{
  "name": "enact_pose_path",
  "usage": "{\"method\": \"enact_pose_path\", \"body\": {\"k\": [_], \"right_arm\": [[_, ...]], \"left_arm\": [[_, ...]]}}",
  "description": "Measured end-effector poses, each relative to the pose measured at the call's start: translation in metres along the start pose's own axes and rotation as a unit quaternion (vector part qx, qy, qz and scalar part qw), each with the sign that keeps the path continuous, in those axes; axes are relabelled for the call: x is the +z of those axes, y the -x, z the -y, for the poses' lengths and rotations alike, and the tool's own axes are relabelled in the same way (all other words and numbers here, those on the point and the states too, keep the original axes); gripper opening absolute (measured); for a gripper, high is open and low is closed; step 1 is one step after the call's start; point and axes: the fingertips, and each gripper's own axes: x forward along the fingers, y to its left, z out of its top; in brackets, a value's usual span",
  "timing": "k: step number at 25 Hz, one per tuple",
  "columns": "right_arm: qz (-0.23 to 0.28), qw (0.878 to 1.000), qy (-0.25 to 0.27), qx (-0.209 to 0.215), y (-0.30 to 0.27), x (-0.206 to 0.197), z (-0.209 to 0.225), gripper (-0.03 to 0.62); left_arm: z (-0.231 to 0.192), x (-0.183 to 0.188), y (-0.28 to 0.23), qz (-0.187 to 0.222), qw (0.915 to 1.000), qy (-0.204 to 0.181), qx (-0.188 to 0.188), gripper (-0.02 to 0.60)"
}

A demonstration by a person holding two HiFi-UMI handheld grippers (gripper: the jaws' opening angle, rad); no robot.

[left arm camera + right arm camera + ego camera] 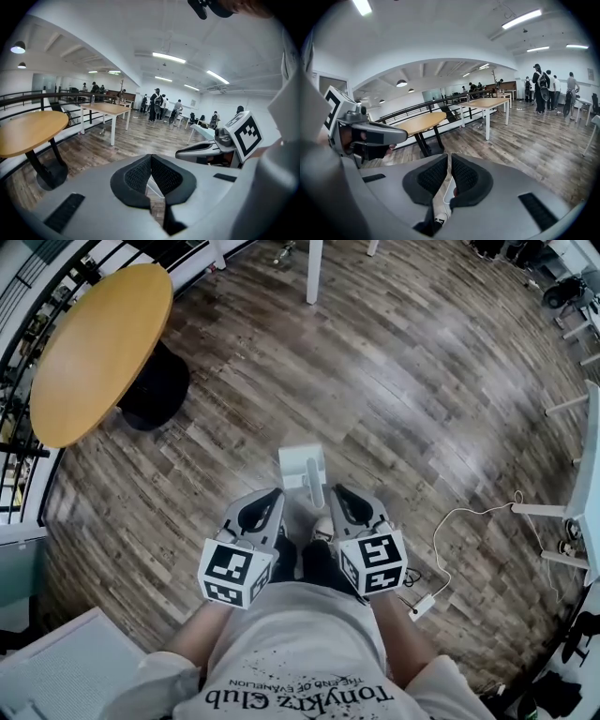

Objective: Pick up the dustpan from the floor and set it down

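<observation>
While white plastic dustpan sits on wood-plank floor, left gripper and right gripper flank it, both clenched, empty.

The head view looks steeply down from above the person's chest onto the wooden floor. The left gripper and right gripper sit close beneath it at the lower middle, and the round table lies toward the floor's upper-left edge. Each gripper view rides just behind its own jaws, low over the floor, and faces out across the room. Both gripper views share the round table, the long table and the floor. Each also catches the other gripper close by at its side.
</observation>
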Motion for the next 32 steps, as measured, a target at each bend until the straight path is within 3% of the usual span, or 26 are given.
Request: {"method": "enact_pose_path", "body": {"k": [4, 7, 20, 32], "right_arm": [[-0.009, 1.0, -0.002, -0.015, -0.016, -0.007, 0.003, 0.031], [-0.021, 1.0, -0.005, -0.019, -0.028, -0.017, 0.004, 0.144], [-0.094, 0.994, -0.01, -0.052, -0.087, -0.077, 0.018, 0.253], [-0.126, 0.99, -0.029, -0.052, -0.127, -0.112, 0.025, 0.265]], "left_arm": [[-0.018, -0.006, -0.011, -0.005, 1.0, 0.0, 0.0, 0.023], [-0.024, -0.009, -0.017, -0.005, 1.0, 0.0, -0.002, 0.023], [-0.041, -0.035, -0.053, -0.044, 0.999, 0.009, -0.01, 0.023], [-0.06, -0.061, -0.059, -0.072, 0.997, 0.028, 0.002, 0.023]]}}
